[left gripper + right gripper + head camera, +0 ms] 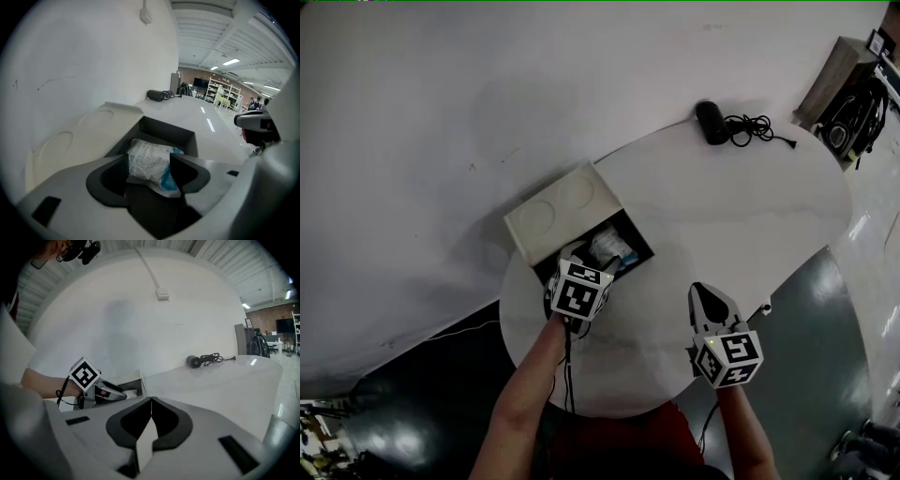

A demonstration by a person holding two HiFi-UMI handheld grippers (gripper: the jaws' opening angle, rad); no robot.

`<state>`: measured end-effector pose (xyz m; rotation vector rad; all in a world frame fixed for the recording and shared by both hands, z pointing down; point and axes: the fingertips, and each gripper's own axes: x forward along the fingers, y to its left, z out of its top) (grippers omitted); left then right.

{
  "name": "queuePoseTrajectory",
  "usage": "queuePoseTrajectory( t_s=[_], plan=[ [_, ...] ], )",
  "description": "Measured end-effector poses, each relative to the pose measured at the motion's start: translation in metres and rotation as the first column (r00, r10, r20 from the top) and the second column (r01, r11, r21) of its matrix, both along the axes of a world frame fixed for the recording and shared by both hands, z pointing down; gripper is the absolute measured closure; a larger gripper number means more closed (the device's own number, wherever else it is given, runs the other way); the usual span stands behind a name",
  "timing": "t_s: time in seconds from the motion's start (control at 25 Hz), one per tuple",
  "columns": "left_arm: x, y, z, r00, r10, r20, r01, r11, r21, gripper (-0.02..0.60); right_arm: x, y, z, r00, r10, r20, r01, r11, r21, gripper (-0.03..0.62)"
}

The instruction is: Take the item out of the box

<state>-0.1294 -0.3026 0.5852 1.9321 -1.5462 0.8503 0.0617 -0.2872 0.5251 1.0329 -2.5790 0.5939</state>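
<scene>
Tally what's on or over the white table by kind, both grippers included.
Grippers: 2 (left gripper, right gripper)
Box: 1
Packet: 1, inside the box
Corded device: 1
Total: 5

This looks like a big work hall or lab, not a home. The ribbed grey roof (pixel 201 28) is very high and has long bright strip lights (pixel 231 62) on it. Far at the back there is a red-brown brick wall (pixel 269 312), a flat dark screen (pixel 200 83) and tall white shelves (pixel 225 91) full of things. The smooth grey floor (pixel 806 309) is shiny and the lights show in it. A plain white oval table (pixel 750 216) stands right by a big bare white wall (pixel 487 94). A small black gadget with a curly black cord (pixel 711 122) lies on the table's far end. Just beyond that end stands a pale wooden stand (pixel 834 75) with a bunch of black cables (pixel 853 117) beside it
</scene>
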Motion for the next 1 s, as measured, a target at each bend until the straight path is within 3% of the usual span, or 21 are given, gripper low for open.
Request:
queuePoseTrajectory(
  t_s=[0.6,1.0],
  plan=[
    [0.006,-0.007,0.025,0.999,0.040,0.007,-0.038,0.985,-0.170,0.310,0.001,-0.002,0.007,1.000,0.013,0.005,-0.013,1.000,-0.016,0.580],
    [0.013,-0.012,0.027,0.998,0.061,0.006,-0.059,0.981,-0.185,0.311,0.007,-0.005,0.013,1.000,0.026,-0.001,-0.026,0.999,-0.032,0.580]
  ],
)
